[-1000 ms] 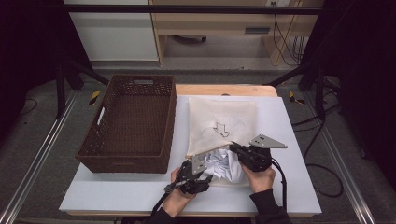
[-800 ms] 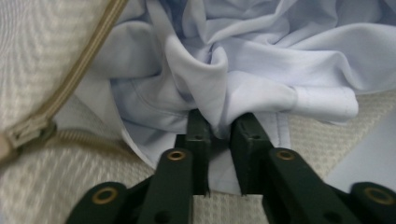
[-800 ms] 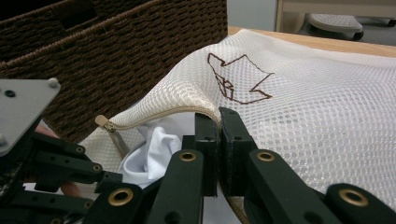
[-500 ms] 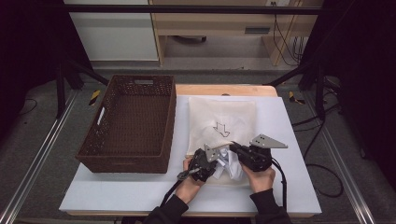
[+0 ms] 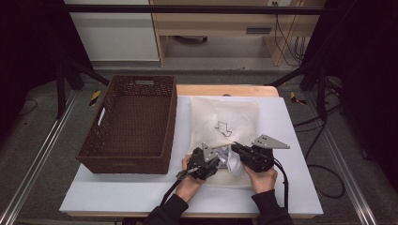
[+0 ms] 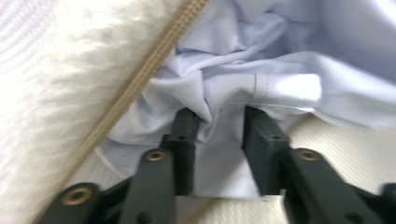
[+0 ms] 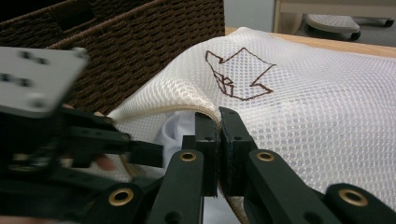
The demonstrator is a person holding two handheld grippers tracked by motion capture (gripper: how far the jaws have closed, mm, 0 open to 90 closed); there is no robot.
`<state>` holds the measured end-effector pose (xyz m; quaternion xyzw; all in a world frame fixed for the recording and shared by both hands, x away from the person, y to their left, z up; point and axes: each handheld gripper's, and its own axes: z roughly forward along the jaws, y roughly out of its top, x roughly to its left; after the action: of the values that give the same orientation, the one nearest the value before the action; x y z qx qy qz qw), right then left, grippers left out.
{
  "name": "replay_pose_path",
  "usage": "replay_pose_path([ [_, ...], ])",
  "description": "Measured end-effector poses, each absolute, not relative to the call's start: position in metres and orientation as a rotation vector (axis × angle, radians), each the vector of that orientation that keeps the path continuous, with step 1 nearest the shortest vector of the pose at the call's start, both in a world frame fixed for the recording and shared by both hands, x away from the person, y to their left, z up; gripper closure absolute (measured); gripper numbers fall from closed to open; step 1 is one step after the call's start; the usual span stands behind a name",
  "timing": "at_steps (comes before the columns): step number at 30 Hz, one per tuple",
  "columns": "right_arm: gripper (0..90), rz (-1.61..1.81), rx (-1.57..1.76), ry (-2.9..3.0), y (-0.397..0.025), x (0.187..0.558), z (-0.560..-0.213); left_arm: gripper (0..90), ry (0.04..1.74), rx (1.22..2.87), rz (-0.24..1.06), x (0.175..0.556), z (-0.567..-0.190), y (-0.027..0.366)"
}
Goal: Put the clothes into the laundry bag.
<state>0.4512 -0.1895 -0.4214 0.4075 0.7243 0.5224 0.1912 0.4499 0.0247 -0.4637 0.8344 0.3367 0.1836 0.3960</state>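
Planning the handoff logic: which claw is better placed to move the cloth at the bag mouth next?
Left. The left claw stands open astride the pale blue cloth, ready to close. The right claw is shut on the mesh bag's zipper edge, holding it up.

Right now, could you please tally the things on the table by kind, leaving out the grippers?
Wicker basket: 1
White mesh laundry bag: 1
Pale blue garment: 1
Total: 3
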Motion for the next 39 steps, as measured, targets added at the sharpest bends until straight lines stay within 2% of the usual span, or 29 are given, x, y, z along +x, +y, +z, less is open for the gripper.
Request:
replay_pose_path([
  [5, 87.2, 1.459, 1.141, 2.04, -0.189, 0.452, -0.422, 47.3, 0.767, 2.073, 0.376, 0.427, -0.449, 0.031],
  [9, 87.2, 1.457, 1.142, 2.04, -0.19, 0.451, -0.422, 45.6, 0.705, 2.098, 0.354, 0.415, -0.45, 0.017],
  [14, 87.2, 1.466, 1.148, 2.035, -0.19, 0.451, -0.421, 45.8, 0.725, 2.116, 0.32, 0.42, -0.462, -0.001],
  [15, 87.2, 1.467, 1.147, 2.036, -0.19, 0.452, -0.422, 48.2, 0.726, 2.114, 0.328, 0.421, -0.464, -0.005],
  [17, 87.3, 1.466, 1.147, 2.036, -0.189, 0.452, -0.422, 60.1, 0.735, 2.119, 0.35, 0.426, -0.467, -0.013],
  [22, 87.3, 1.468, 1.148, 2.037, -0.189, 0.452, -0.422, 82.0, 0.772, 2.116, 0.349, 0.441, -0.475, -0.026],
  [26, 87.3, 1.472, 1.148, 2.037, -0.19, 0.452, -0.422, 87.3, 0.784, 2.106, 0.381, 0.455, -0.477, -0.03],
  [32, 87.2, 1.47, 1.153, 2.033, -0.191, 0.452, -0.421, 86.5, 0.809, 2.071, 0.454, 0.47, -0.482, -0.035],
  [34, 87.2, 1.473, 1.161, 2.026, -0.191, 0.452, -0.421, 84.9, 0.82, 2.053, 0.421, 0.471, -0.483, -0.032],
  [39, 87.1, 1.477, 1.168, 2.026, -0.192, 0.452, -0.422, 70.1, 0.785, 2.066, 0.372, 0.456, -0.471, -0.017],
])
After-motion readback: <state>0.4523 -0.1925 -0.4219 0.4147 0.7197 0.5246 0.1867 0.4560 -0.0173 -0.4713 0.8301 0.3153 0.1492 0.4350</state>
